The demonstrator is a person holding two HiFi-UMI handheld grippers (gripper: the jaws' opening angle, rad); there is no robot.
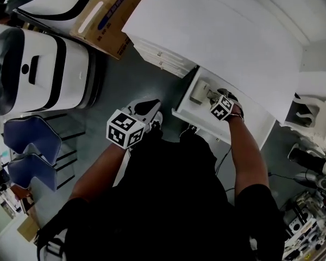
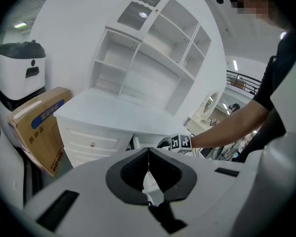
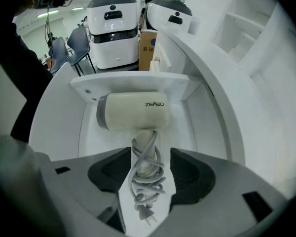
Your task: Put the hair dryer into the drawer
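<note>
A cream hair dryer (image 3: 133, 111) lies on the floor of the open white drawer (image 3: 128, 83), its handle wrapped in a grey cord (image 3: 147, 177) with the plug at the near end. My right gripper (image 3: 148, 157) points steeply down over it and is open: the wrapped handle sits between the jaws with gaps on both sides. In the head view the hair dryer (image 1: 200, 91) shows in the drawer (image 1: 187, 115) under the right gripper (image 1: 220, 103). My left gripper (image 1: 144, 113) hangs in front of the drawer, away from it. Its jaws (image 2: 148, 152) are shut on nothing.
The drawer belongs to a white dressing table (image 1: 223, 37) with shelves (image 2: 153, 58) above. A cardboard box (image 1: 111, 20) and white machines (image 1: 38, 69) stand to the left. Blue chairs (image 1: 32, 145) are at the near left. Cables and gear (image 1: 309, 200) lie at the right.
</note>
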